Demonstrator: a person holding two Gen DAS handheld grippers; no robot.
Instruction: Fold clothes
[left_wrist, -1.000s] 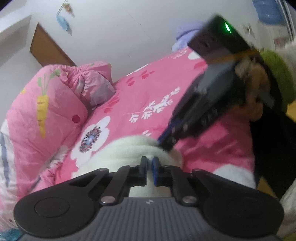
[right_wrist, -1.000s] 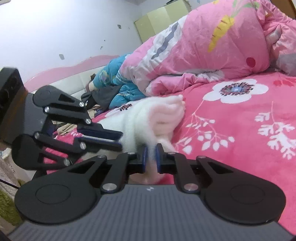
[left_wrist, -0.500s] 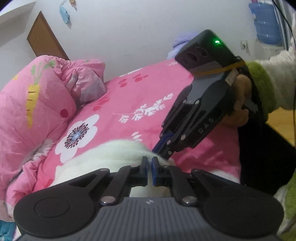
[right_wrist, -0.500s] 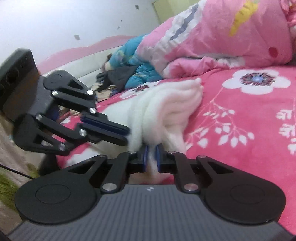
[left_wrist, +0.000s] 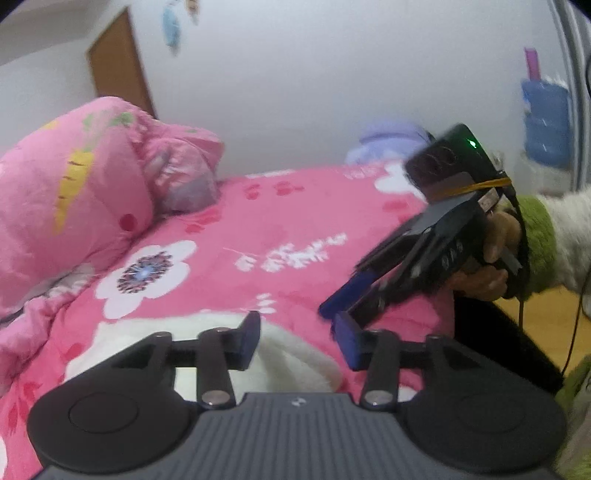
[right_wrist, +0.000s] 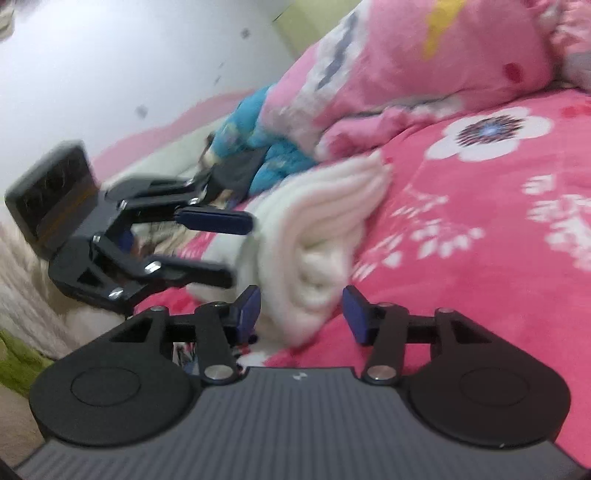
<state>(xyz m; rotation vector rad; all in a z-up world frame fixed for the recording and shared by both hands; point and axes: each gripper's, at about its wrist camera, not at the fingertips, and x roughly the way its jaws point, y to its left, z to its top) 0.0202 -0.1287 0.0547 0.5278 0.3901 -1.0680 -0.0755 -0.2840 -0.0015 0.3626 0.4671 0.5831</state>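
While the white fleece garment (right_wrist: 314, 251) lies bunched in thick stacked layers on the pink floral bedspread (right_wrist: 480, 236), both tools stand clear of it with nothing between their pads. The left gripper (left_wrist: 301, 339) has its jaws spread wide just above the fleece, and the right gripper (right_wrist: 301, 310) is likewise spread, its pads flanking the near end of the bundle without pinching it. Judging by the layers, the bundle fits either a finished fold or a heap due for another. The risk is in the fleece itself: it looks thick and springy, so unheld layers may spring apart or slump sideways. A passing finger could also snag the pile and drag a layer out, and the soft bedspread gives little firm backing.
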